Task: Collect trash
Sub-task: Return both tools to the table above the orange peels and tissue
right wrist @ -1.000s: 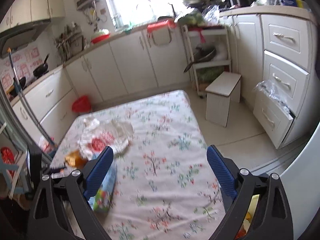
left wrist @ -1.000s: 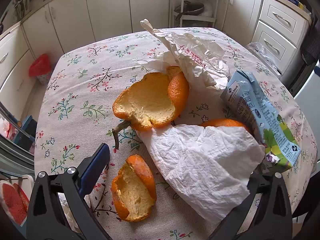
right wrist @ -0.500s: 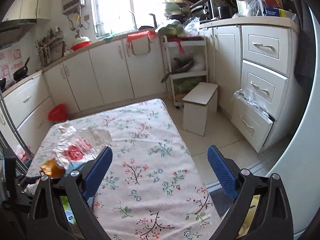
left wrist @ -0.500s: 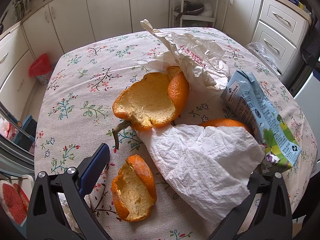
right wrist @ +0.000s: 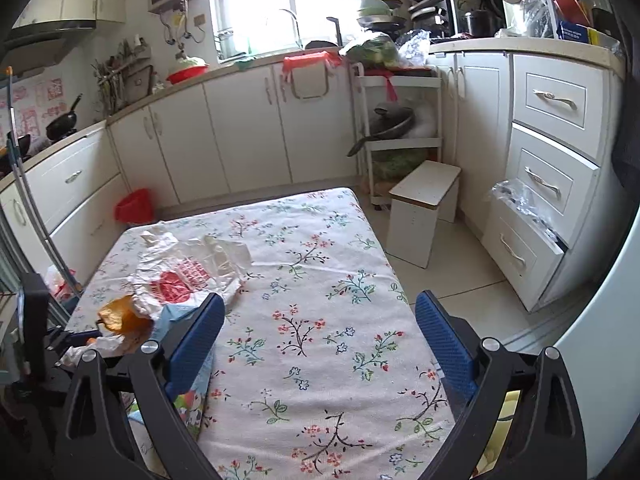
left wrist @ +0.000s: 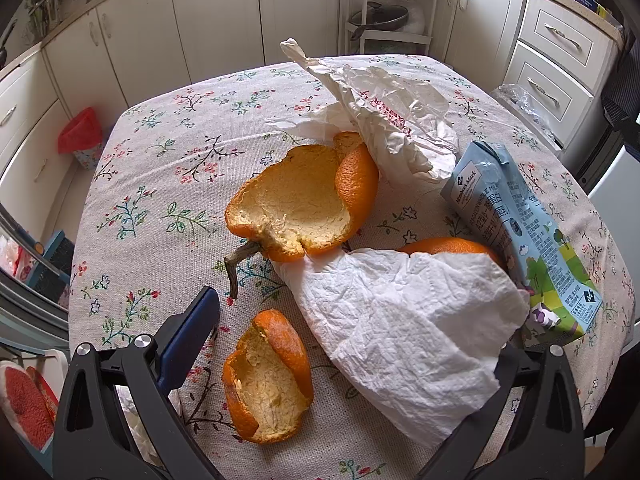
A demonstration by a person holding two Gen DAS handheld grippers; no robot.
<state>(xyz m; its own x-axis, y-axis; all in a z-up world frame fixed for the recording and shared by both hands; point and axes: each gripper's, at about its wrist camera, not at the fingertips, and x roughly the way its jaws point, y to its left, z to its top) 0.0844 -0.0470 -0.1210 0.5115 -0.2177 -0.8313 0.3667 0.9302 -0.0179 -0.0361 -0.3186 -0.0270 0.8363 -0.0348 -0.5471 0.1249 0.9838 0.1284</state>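
From the left claw [left wrist: 352, 344] we look down close over the table [left wrist: 160, 184] at orange peel [left wrist: 300, 204], facing the cabinets. From the right claw [right wrist: 320, 340] we sit higher and farther back; both views share the plastic bag [right wrist: 188, 268] and milk carton [left wrist: 520, 236]

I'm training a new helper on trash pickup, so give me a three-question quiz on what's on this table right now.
1. True or false: the left tongs are shut on the small orange peel.
2. Multiple choice: what partly covers the third orange piece beside the milk carton? A) white paper towel B) plastic bag C) the carton
3. Fill in: the large orange peel lies with its pale inside facing ____.

Key: 1. False; the tongs are open, and the peel lies loose on the floral tablecloth. 2. A. 3. Up.
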